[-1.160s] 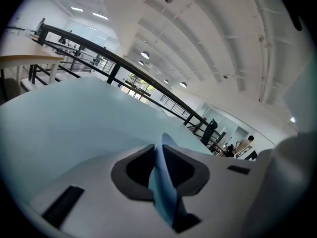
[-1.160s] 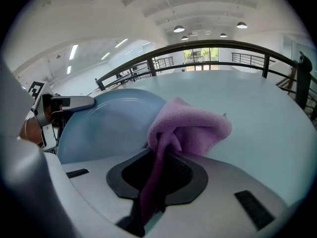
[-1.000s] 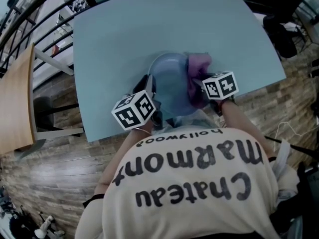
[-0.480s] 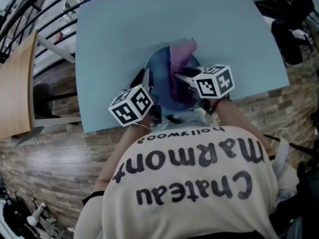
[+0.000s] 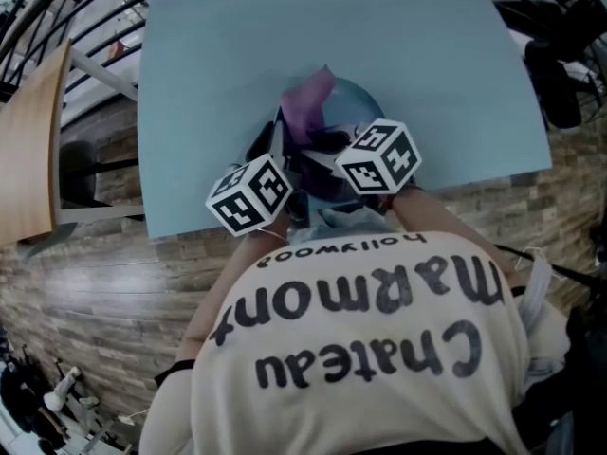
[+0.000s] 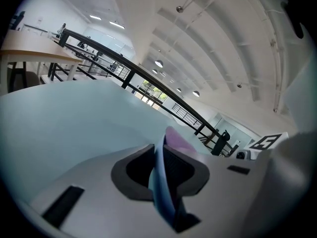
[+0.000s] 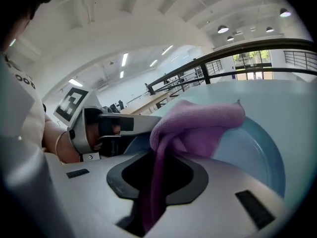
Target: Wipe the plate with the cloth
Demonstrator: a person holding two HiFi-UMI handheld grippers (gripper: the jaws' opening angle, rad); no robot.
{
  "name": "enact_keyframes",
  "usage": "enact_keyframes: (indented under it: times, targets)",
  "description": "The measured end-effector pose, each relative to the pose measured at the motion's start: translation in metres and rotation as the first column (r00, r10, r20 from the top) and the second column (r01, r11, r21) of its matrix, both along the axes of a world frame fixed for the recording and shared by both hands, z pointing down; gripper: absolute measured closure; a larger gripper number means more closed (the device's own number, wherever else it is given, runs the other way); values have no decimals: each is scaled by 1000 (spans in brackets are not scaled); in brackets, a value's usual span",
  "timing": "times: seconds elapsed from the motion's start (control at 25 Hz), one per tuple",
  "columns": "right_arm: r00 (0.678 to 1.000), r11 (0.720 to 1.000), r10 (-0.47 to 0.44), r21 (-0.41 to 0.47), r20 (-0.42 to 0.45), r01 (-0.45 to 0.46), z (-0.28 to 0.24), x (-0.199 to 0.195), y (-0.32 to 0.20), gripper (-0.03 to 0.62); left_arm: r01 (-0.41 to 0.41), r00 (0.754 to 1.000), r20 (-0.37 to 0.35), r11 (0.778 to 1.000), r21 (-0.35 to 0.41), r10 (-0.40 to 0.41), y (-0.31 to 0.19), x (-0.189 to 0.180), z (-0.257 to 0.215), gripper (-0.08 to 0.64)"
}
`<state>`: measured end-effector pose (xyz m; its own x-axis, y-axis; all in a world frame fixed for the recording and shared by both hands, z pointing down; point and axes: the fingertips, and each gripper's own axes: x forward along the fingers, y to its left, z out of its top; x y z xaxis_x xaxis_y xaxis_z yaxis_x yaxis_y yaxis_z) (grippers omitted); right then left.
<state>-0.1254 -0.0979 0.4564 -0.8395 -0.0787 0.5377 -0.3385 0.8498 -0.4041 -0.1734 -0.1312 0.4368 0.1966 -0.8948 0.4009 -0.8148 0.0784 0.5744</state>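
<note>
A blue plate point(image 5: 358, 104) lies near the front edge of the pale blue table point(image 5: 218, 55). My left gripper point(image 5: 277, 150) is shut on the plate's left rim; in the left gripper view the thin blue plate rim point(image 6: 159, 175) stands pinched between the pads. My right gripper point(image 5: 324, 142) is shut on a purple cloth point(image 5: 308, 100), which lies bunched over the plate's left and far part. In the right gripper view the cloth point(image 7: 198, 125) runs down between the jaws of the right gripper point(image 7: 156, 180), the plate point(image 7: 260, 150) is to the right, and the left gripper point(image 7: 101, 128) is close on the left.
A wooden tabletop point(image 5: 28, 140) stands to the left, beyond a gap. Black railings point(image 5: 57, 8) run along the far left. Dark equipment point(image 5: 560, 74) sits off the table's right side. The person's cream shirt point(image 5: 360, 349) fills the lower part of the head view.
The right gripper has swept the cloth leftward across the plate, from its right side to its left and far part. The left gripper has stayed on the rim.
</note>
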Motion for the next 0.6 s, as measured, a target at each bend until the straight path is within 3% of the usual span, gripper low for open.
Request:
enact_keyframes:
  times: [0.6]
  targets:
    - [993, 997, 75, 10, -95, -74, 25, 36, -11, 509, -20, 1000, -9, 999, -43, 20, 6, 7, 9, 517]
